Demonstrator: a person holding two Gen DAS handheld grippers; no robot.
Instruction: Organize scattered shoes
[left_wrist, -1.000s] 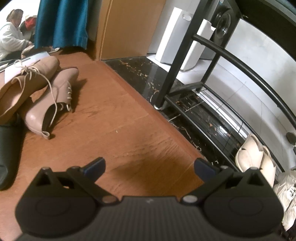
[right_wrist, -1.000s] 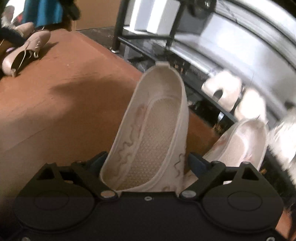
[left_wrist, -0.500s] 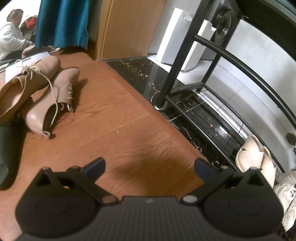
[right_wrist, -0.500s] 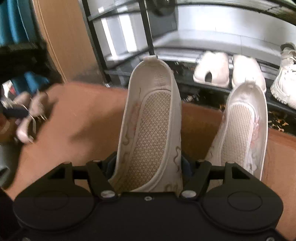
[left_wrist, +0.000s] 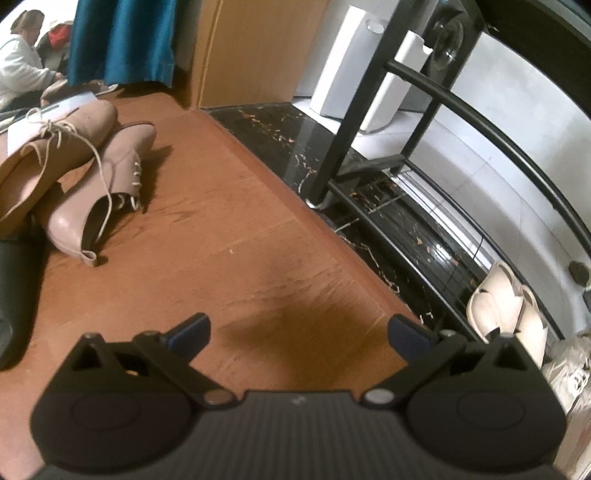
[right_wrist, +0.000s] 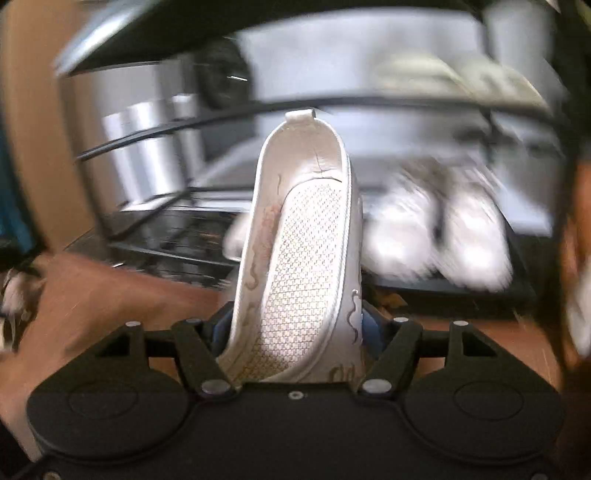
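Note:
My right gripper (right_wrist: 295, 325) is shut on a white slip-on shoe (right_wrist: 299, 236) with a woven insole, its heel tab pointing away, held up in front of a black shoe rack (right_wrist: 258, 107). A blurred white pair (right_wrist: 436, 236) sits on the rack's low shelf behind it. My left gripper (left_wrist: 297, 332) hangs open over the brown wooden floor (left_wrist: 229, 229), nothing between its blue pads. Two tan lace-up shoes (left_wrist: 85, 173) lie at the left of the left wrist view, one stacked across the other. A cream pair (left_wrist: 506, 310) rests on the rack's bottom shelf (left_wrist: 436, 236) at the right.
A black marble strip (left_wrist: 288, 133) runs between the wooden floor and the rack. White boxes (left_wrist: 354, 74) stand by the wall, with a wooden panel (left_wrist: 255, 48) and a blue curtain (left_wrist: 122, 37) behind. A person (left_wrist: 22, 62) in white sits at the far left. A dark object (left_wrist: 14, 288) lies at the left edge.
My right gripper closed on the white slip-on, lifted it off the floor and swung it toward the rack, rolling as it went; the second slip-on dropped out of view. The left gripper stayed still.

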